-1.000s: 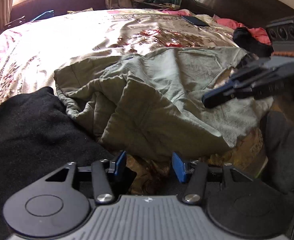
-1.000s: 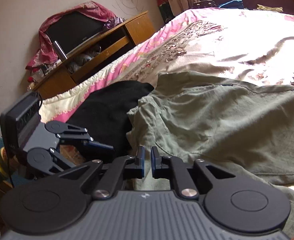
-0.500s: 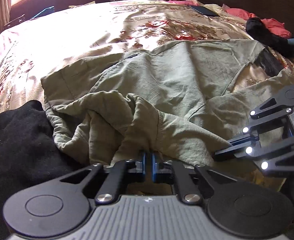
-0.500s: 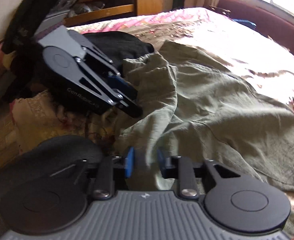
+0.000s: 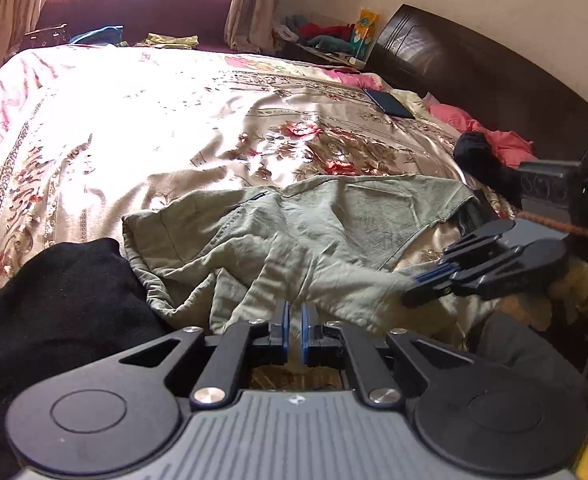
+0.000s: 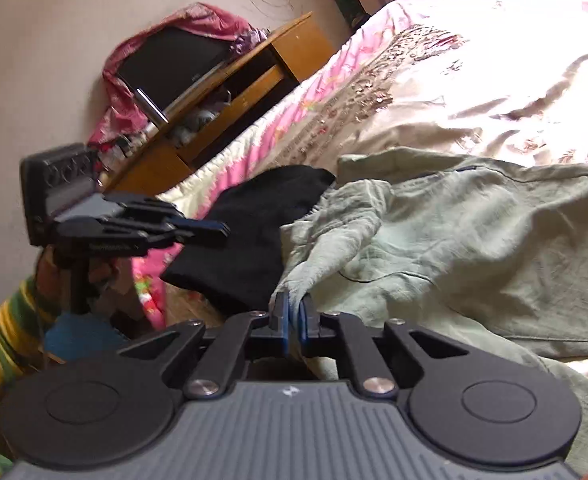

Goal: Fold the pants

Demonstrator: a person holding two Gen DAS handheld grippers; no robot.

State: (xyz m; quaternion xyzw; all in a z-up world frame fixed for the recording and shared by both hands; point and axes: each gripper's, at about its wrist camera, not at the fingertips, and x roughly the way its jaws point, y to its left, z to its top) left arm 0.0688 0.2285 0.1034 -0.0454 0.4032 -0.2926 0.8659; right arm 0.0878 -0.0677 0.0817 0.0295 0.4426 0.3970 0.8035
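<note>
One pants (image 5: pixel 334 220), perhaps two black garments (image 5: pixel 54 300) (image 5: pixel 478 160)

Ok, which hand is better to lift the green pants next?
Probably right. The right tool has the pants pinched between its jaws, though they are opening. The left tool, jaws opening too, hangs in front of the black cloth with nothing between them.

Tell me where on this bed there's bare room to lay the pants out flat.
The widest bare bedspread lies beyond the green pants, running to the far edge. Crowded: the black garment beside them at the near edge, and the headboard side, with a dark tablet and pink clothes.
</note>
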